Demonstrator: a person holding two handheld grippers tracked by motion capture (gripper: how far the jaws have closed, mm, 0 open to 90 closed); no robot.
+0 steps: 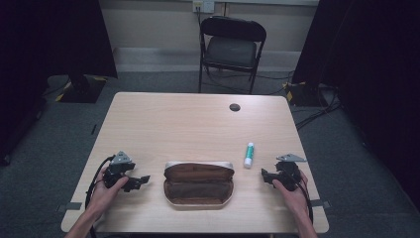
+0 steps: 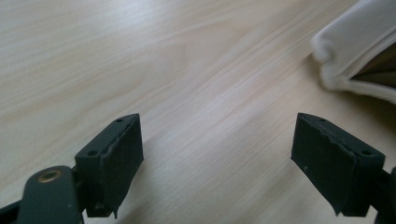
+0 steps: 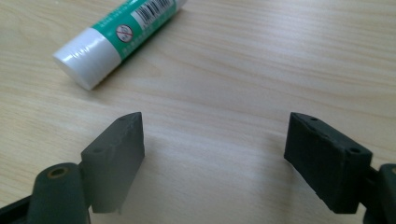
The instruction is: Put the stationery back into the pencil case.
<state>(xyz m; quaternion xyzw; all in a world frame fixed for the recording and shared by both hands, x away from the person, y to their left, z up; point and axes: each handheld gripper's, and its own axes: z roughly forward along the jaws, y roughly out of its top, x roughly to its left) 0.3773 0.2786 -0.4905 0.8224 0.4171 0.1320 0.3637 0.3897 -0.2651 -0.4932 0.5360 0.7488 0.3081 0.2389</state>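
An open brown pencil case (image 1: 198, 184) with a pale rim lies near the table's front edge, its inside showing. A white and green glue stick (image 1: 248, 154) lies to its right, the same glue stick (image 3: 116, 35) at the upper left of the right gripper view. My left gripper (image 1: 140, 180) rests on the table left of the case, open and empty (image 2: 217, 158); the case's pale corner (image 2: 345, 51) is at upper right of the left gripper view. My right gripper (image 1: 265, 176) sits right of the case, just below the glue stick, open and empty (image 3: 215, 154).
The light wooden table (image 1: 198, 124) has a round dark cable hole (image 1: 235, 107) at the back. A black folding chair (image 1: 231, 47) stands behind it. Dark curtains and stands with cables flank the table on the floor.
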